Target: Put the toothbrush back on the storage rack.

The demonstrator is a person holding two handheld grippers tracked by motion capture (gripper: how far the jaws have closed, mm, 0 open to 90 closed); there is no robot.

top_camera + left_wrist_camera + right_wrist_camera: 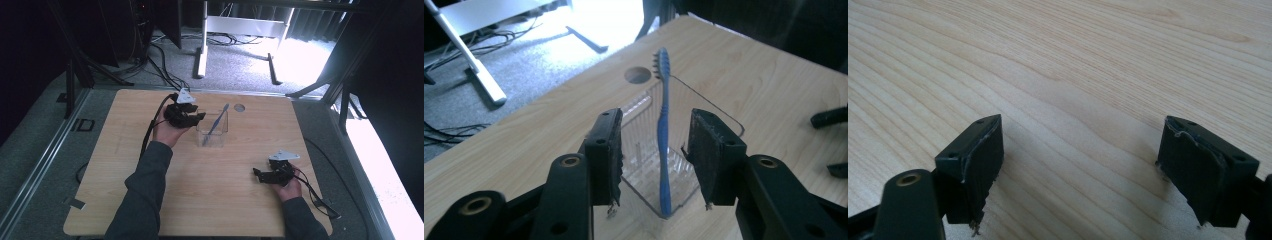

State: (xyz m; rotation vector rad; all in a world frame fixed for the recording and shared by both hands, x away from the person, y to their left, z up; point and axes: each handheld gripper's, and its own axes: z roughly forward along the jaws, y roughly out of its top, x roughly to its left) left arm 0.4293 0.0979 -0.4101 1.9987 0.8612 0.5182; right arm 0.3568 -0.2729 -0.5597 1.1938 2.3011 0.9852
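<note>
Plainly, the left gripper (654, 160) has its jaws spread wide with nothing clamped; the blue toothbrush (664, 145) stands between them, untouched by either pad. Judged from that, the step in hand is letting go, and doing it well means drawing the gripper straight back and level, so neither pad clips the handle or nudges the clear plastic container (213, 131). The toothbrush leans in that container, handle foot in a bottom corner, bristled head above the rim, tilted toward the far edge of the wooden table (210, 195). It is slim, ribbed along the grip. The right gripper (272, 174) rests well apart near the table's right edge, jaws wide and empty.
</note>
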